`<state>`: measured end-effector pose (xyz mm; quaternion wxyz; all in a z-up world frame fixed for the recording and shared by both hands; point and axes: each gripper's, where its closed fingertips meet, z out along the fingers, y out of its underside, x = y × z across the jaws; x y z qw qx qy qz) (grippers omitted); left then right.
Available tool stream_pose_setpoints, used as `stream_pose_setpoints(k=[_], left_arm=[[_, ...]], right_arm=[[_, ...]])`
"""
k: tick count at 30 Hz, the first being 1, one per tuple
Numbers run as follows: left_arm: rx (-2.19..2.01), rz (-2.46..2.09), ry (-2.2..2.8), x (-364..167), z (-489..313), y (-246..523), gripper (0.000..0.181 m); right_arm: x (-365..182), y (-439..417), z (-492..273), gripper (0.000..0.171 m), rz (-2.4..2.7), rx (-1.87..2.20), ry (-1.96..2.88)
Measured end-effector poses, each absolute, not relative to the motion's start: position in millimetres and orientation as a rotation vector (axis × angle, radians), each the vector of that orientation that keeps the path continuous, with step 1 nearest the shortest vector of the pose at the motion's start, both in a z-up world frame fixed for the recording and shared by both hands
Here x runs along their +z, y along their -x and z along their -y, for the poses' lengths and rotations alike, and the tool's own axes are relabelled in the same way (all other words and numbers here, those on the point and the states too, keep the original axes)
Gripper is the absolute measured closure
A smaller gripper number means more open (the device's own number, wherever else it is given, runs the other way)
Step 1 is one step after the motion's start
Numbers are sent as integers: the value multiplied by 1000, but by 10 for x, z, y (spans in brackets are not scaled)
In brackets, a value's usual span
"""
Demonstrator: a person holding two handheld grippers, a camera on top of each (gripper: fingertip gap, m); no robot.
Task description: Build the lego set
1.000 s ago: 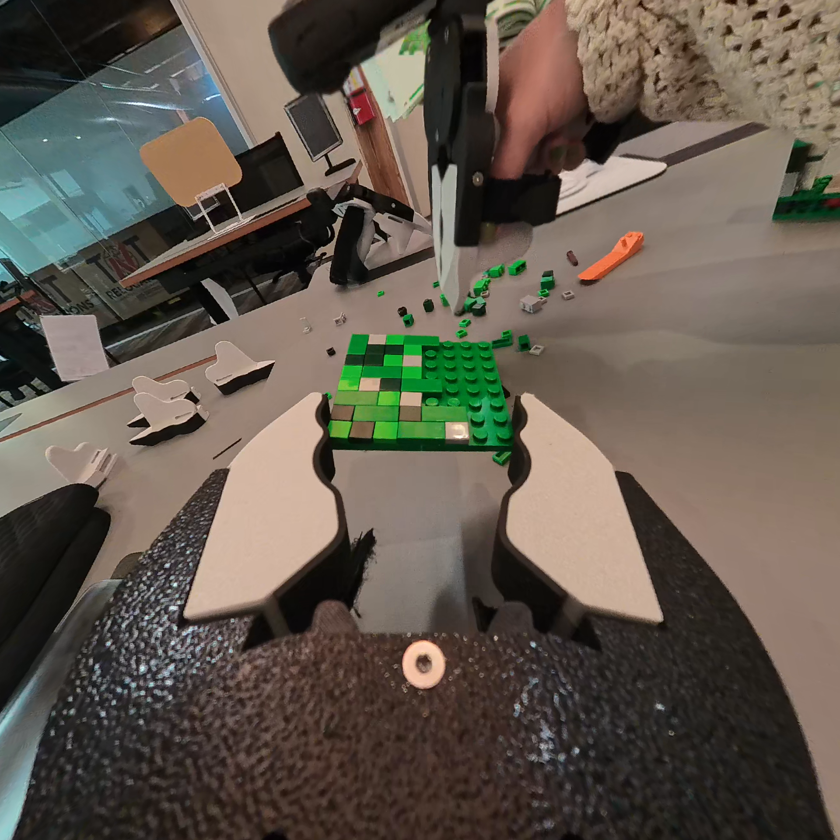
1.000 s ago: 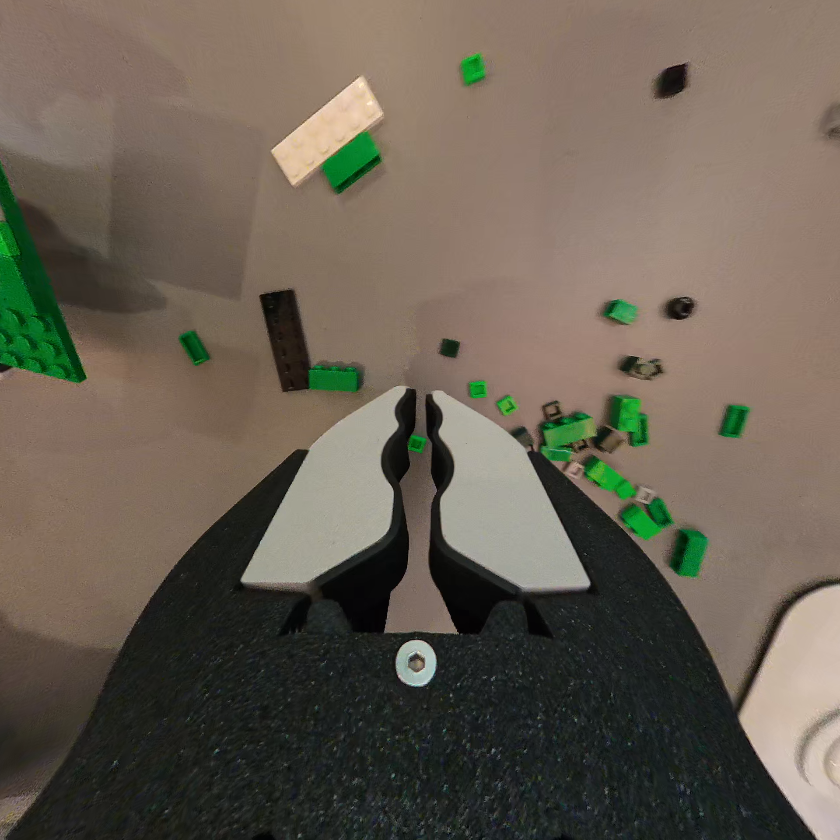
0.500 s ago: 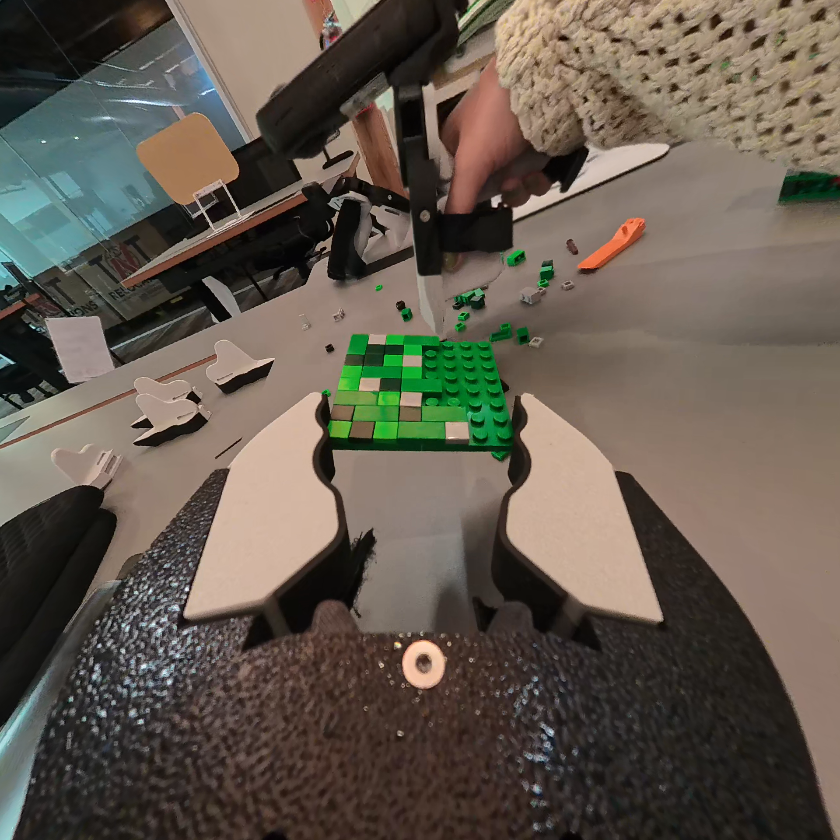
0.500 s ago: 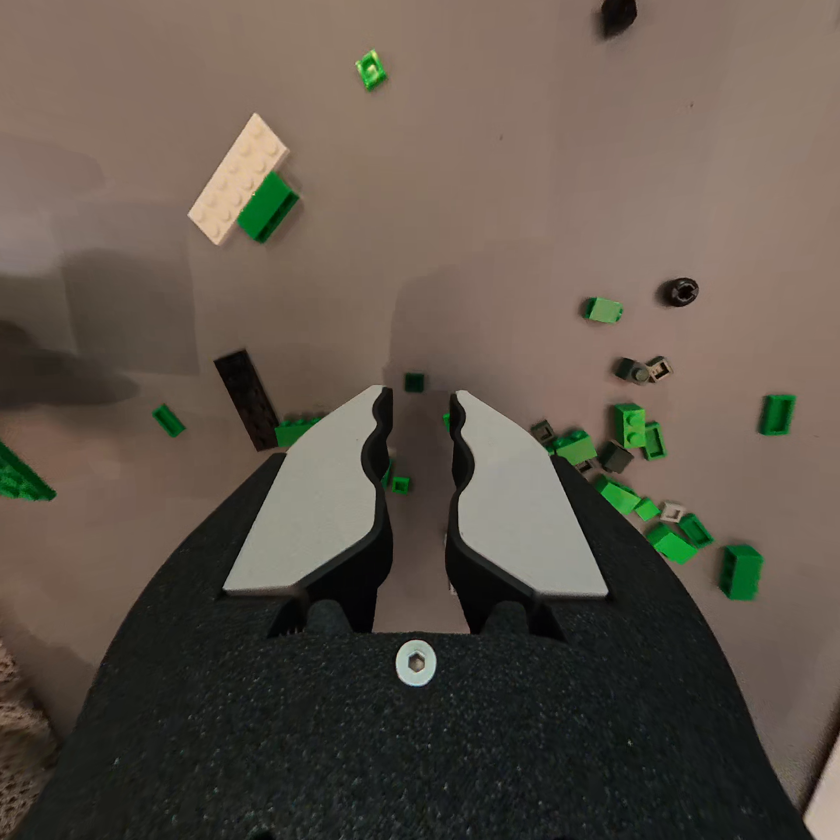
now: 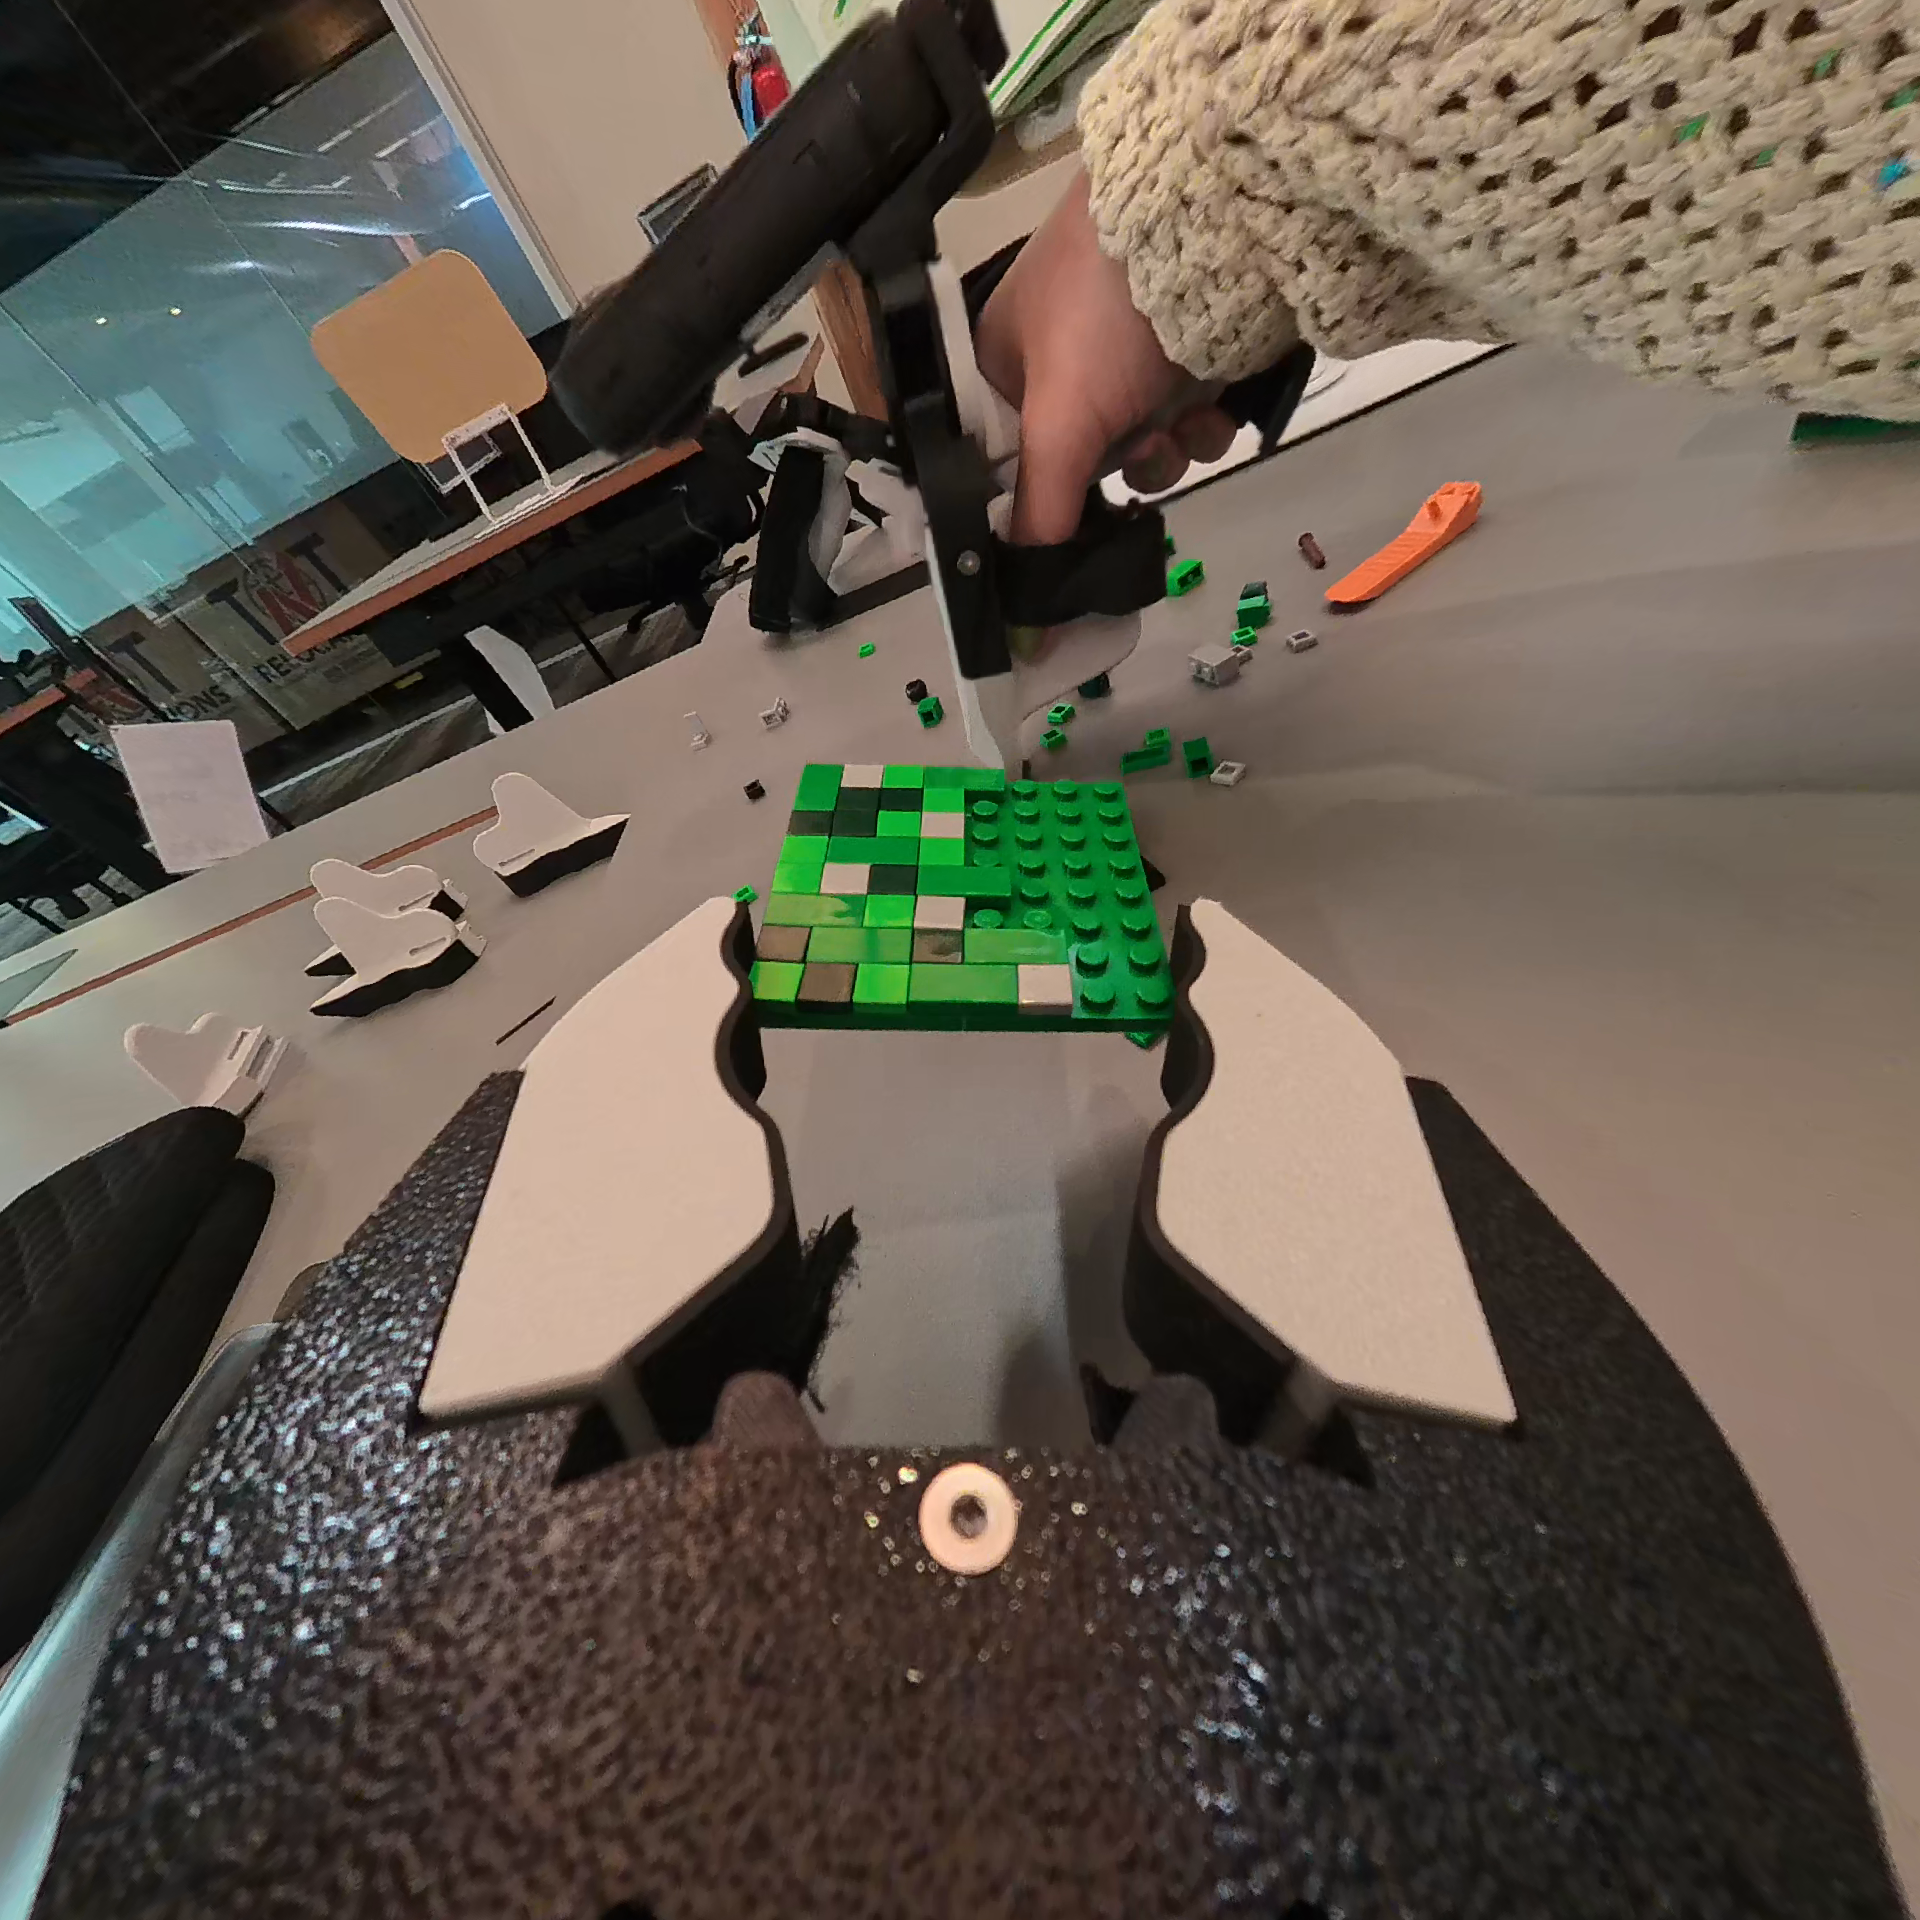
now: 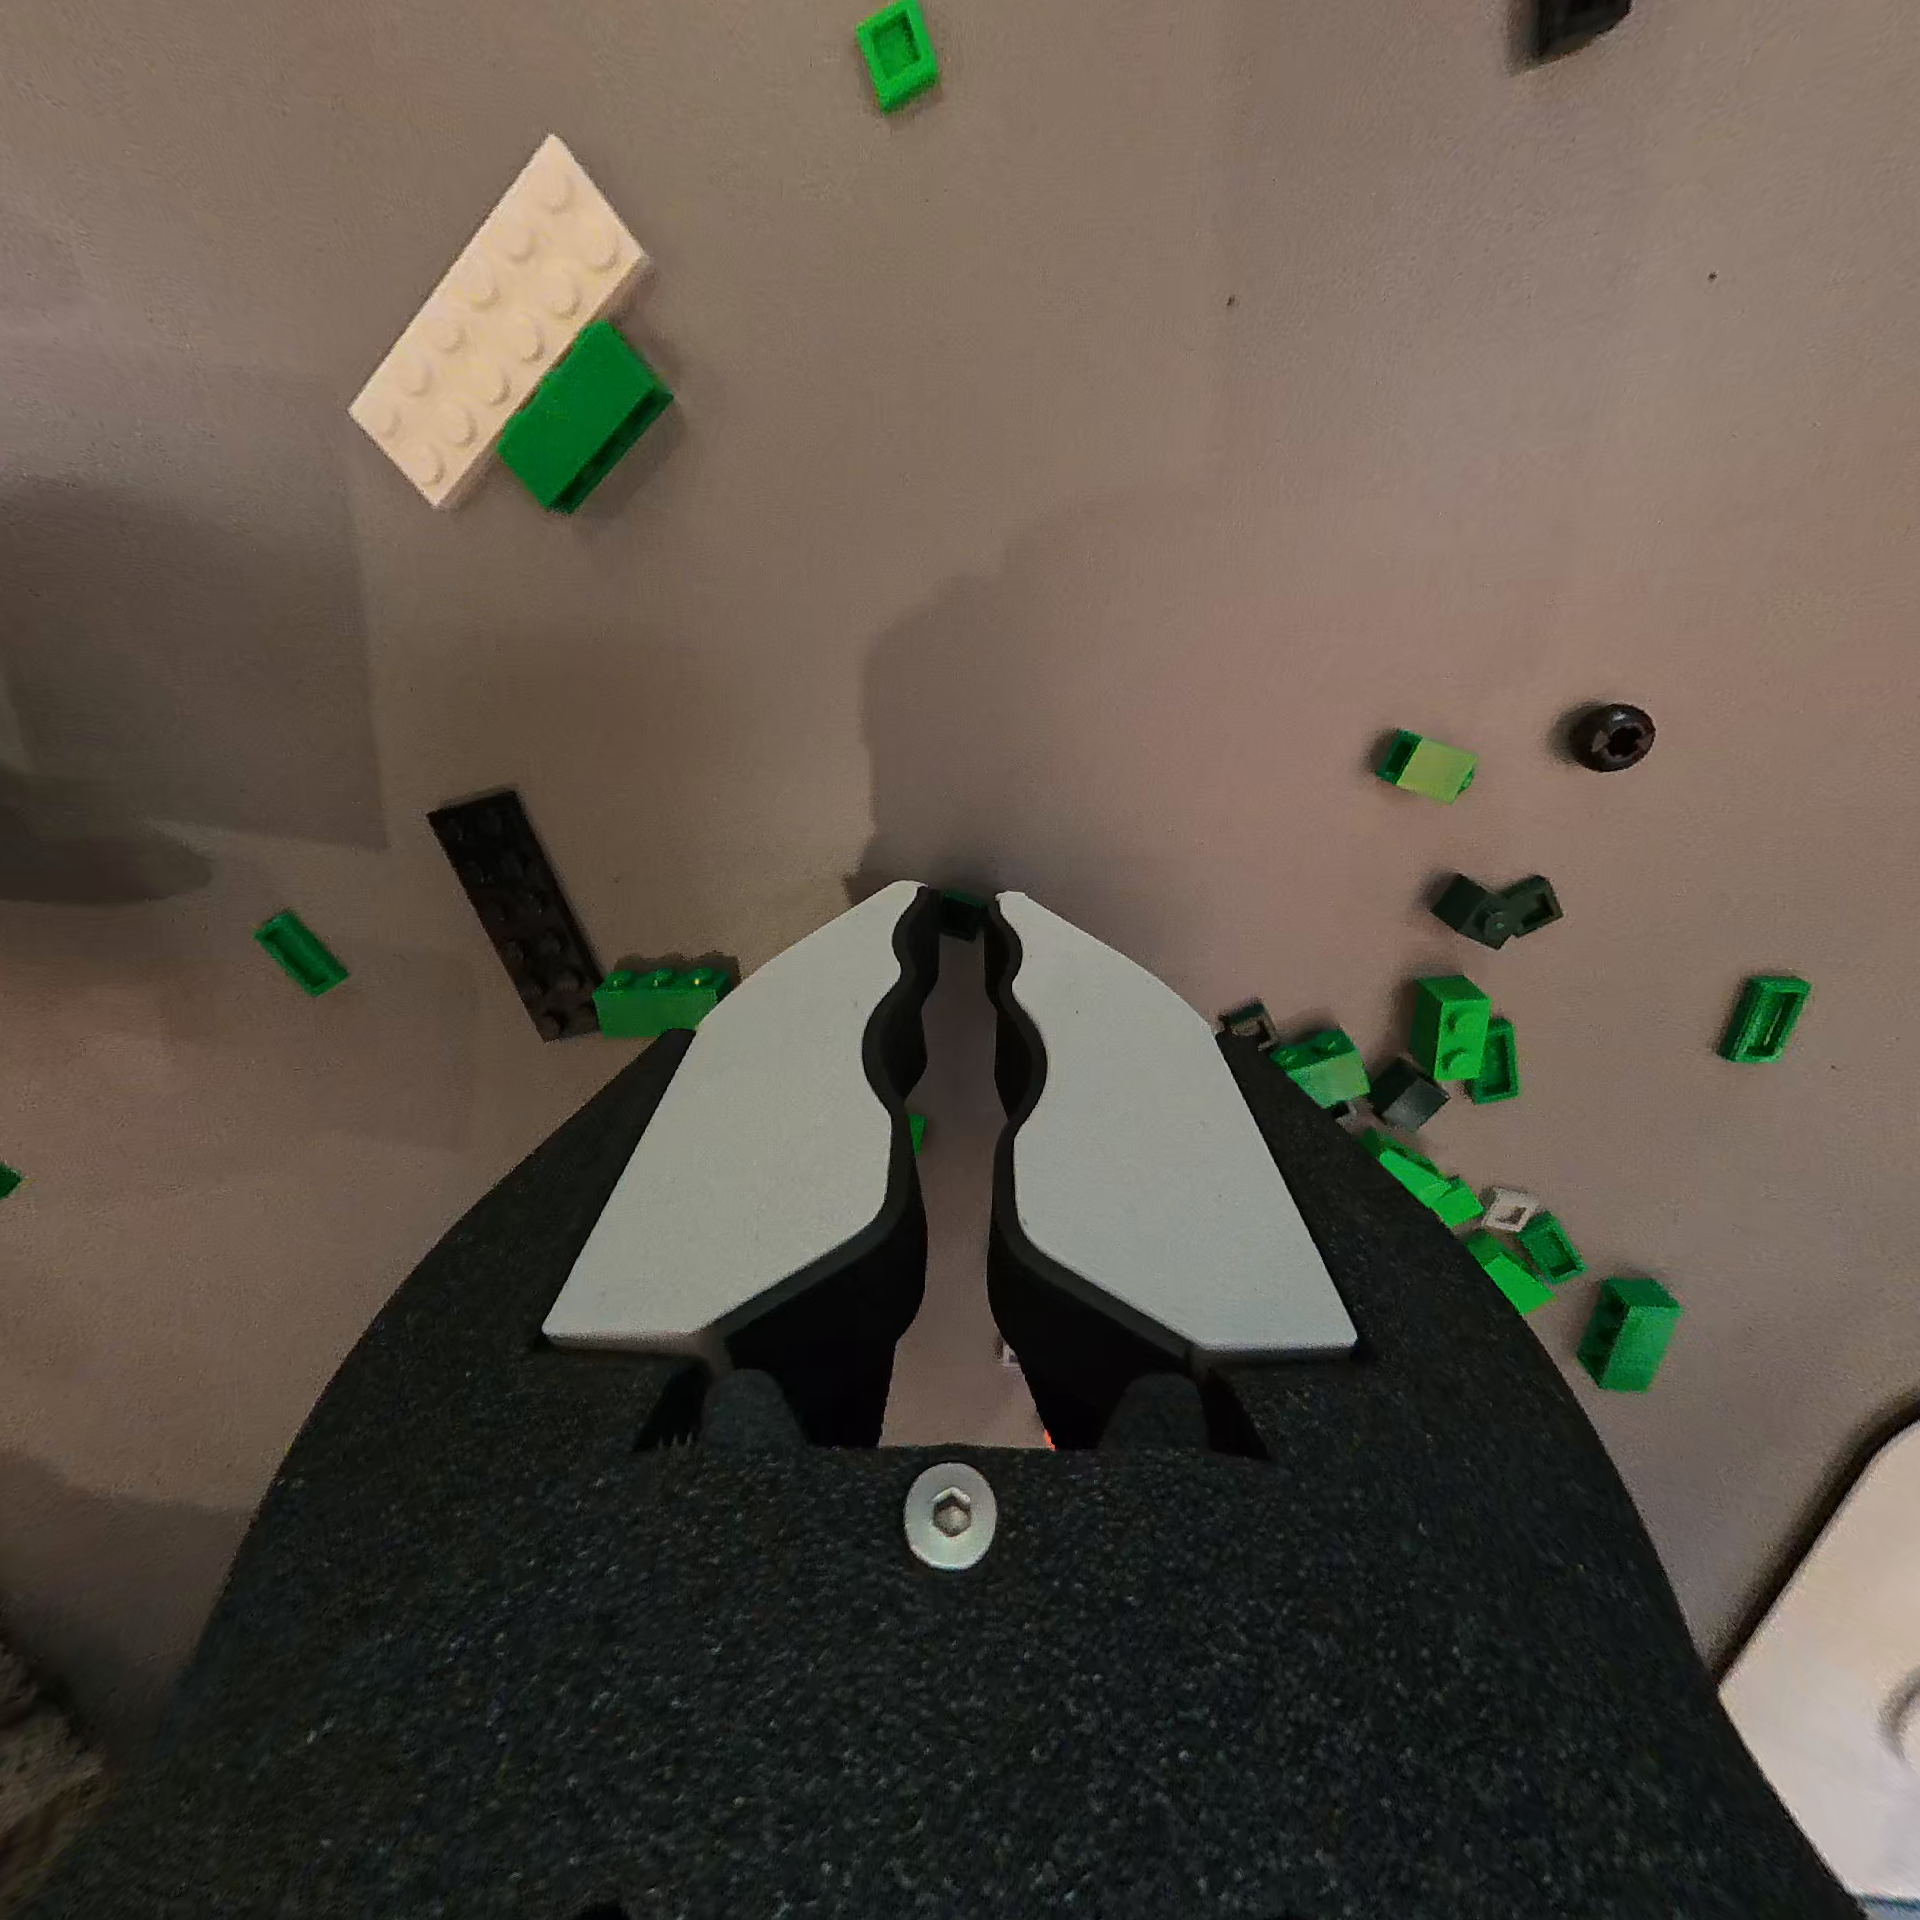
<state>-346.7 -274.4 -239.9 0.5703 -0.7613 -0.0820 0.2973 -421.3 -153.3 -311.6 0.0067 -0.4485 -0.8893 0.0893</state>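
Right now the left gripper is spread wide, its tips flanking the near edge of the green plate w/ tiles over its left half; whether they touch it can't be told. Right gripper is nearly closed, tips pinching a small dark green piece on the grey table; white plate at 11 o'clock, loose green bits at 3 o'clock

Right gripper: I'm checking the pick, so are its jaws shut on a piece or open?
Shut on a small dark green piece: the right gripper has its jaws pinching it at the tips.
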Motion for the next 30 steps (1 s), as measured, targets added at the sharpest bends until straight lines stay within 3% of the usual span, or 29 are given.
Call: stream_pose_setpoints(k=[3,6,11,22,30], left_arm=[[699,189,1794,-2409,2740,3466,106],[665,176,1793,-2408,2711,3441,106],[273,117,1744,-2298,2419,3048,106],[26,-125,1772,-2052,1849,2283,106],[-6,-181,1796,-2052,1629,2072,106]], right_arm=[[-2956,4151,1587,164,2758,454,1382],[-2524,3955,1840,164,2705,883,1260],[-1832,3016,2351,164,2617,1561,675],[-1822,2210,2163,164,2501,1589,419],[-1864,1998,1967,164,2492,1354,354]])
